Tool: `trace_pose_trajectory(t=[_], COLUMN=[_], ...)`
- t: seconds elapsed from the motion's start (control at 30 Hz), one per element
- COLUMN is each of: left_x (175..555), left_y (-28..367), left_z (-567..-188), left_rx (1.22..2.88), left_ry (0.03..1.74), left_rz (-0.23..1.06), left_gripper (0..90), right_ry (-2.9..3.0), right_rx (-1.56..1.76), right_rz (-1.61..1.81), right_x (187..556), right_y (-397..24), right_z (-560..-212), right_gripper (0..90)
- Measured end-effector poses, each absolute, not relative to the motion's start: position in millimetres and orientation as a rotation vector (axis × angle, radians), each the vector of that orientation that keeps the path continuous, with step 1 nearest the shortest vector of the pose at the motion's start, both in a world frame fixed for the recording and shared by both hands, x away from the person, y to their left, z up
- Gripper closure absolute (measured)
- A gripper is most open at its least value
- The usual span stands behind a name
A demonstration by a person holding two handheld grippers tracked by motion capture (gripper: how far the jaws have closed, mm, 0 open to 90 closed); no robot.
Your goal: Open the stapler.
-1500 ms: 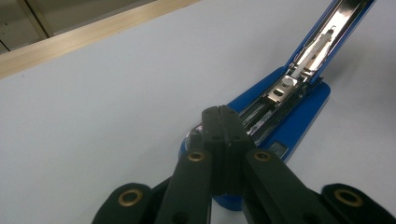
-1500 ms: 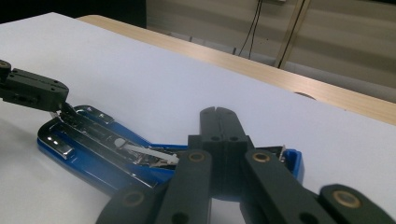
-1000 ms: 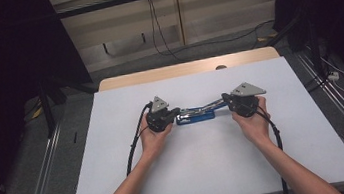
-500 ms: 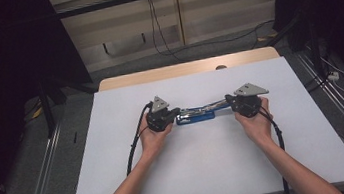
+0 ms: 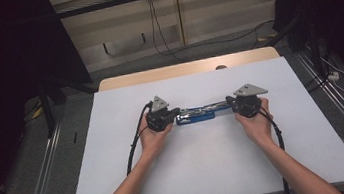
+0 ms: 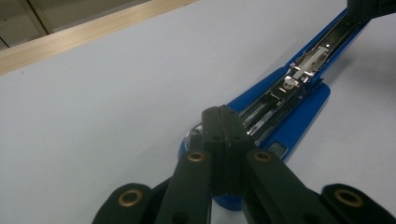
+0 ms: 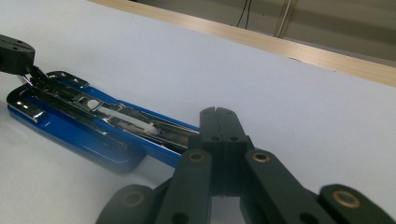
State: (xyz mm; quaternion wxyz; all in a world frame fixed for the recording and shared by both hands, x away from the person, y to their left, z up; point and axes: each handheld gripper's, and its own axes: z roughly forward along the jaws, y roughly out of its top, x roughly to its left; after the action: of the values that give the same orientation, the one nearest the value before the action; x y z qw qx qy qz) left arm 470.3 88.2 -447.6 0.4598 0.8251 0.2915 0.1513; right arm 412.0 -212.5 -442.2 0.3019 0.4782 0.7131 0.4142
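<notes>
White table cover [image 5: 204, 168], matte and smooth, lies over a pale wooden top whose far edge [image 5: 176, 71] shows as a bare strip. It gives a plain, low-glare ground, likely so that small parts read clearly against it.

Blue stapler [image 5: 197, 116] lies near the middle of the cover, between the two hands, swung fully open into one long line. Blue base [image 6: 299, 116]: glossy enamel, rounded corners, flat on the cover. Chrome magazine rail [image 7: 93, 109]: bright stamped metal, a narrow channel with a white pusher piece in it. Opened flat like this, the channel faces up (my guess: for loading or clearing staples).

Left gripper [image 5: 176, 111] sits at the stapler's left end, jaws pressed together. In the left gripper view the tips [image 6: 223, 116] lie over the rounded end of the base; whether they pinch any part of it I cannot tell. Probably pinning that end down.

Right gripper [image 5: 231, 102] sits at the far end of the extended arm, jaws likewise closed tip to tip [image 7: 215, 122], over or against the arm's end; grip not visible there either. The two ends being held apart would keep the hinge spread.

Jaws: matte black plastic, flat links with brass-coloured rivets. Grey three-cornered plate on each gripper.
</notes>
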Motion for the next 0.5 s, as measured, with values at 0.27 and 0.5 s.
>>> trace_pose_trajectory(t=[0.27, 0.5], left_x=[469.9, 469.3], left_y=[87.8, 87.5], left_z=[-447.3, -447.1], left_rx=[2.037, 2.031], left_ry=[0.713, 0.714], left_rz=[0.381, 0.386], left_gripper=[90.0, 90.0], right_ry=[1.905, 1.905], right_rx=[1.274, 1.248], right_rz=[1.093, 1.1], right_x=[413.3, 413.9], right_y=[-211.7, -210.7], right_z=[-444.3, -442.9], right_gripper=[90.0, 90.0])
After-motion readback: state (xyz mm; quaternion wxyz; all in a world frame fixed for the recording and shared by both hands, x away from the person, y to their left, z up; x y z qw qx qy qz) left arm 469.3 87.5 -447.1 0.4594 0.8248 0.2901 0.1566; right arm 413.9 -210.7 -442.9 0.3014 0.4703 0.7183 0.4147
